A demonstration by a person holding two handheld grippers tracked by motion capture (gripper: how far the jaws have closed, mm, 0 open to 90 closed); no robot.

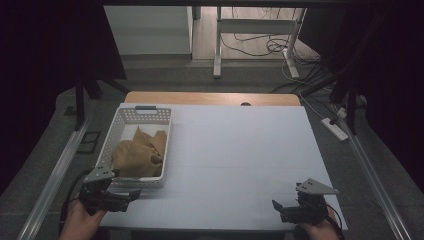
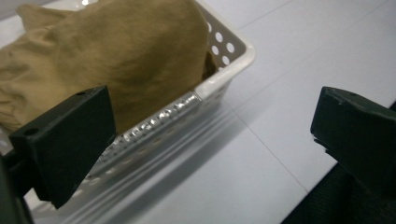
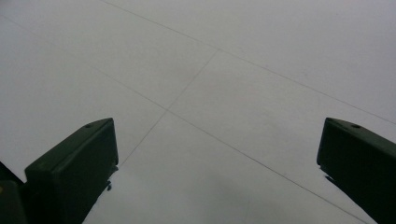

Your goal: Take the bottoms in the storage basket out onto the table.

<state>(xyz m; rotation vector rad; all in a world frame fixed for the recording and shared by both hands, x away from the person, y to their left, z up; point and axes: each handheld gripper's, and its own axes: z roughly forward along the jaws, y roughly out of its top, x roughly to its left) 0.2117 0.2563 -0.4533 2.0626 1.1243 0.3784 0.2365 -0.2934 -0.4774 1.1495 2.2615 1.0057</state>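
- The brown cloth [image 1: 137, 155] lies crumpled inside the white basket [image 1: 165, 145], at the left side of the table [image 1: 240, 150]. It fills mostly the near half of the basket and rises a little above the rim.
- In the left gripper view the cloth [image 2: 116, 56] is heaped against the near corner of the basket [image 2: 233, 56], very close to the camera.
- The left gripper [image 1: 127, 196] is just beside the near end of the basket, low over the table. Its jaws stand wide apart and hold nothing.
- The right gripper [image 1: 278, 209] rests near the front right corner of the table, well apart from the basket. Its jaws are also wide apart and empty, with only bare white surface between them.
- I judge that the work is at its start: the cloth is not yet grasped, and the left gripper is approaching it.
- The next move probably asks the left gripper to rise over the rim, go down into the heap and close on a thick fold, so the cloth lifts free without dragging the light basket.
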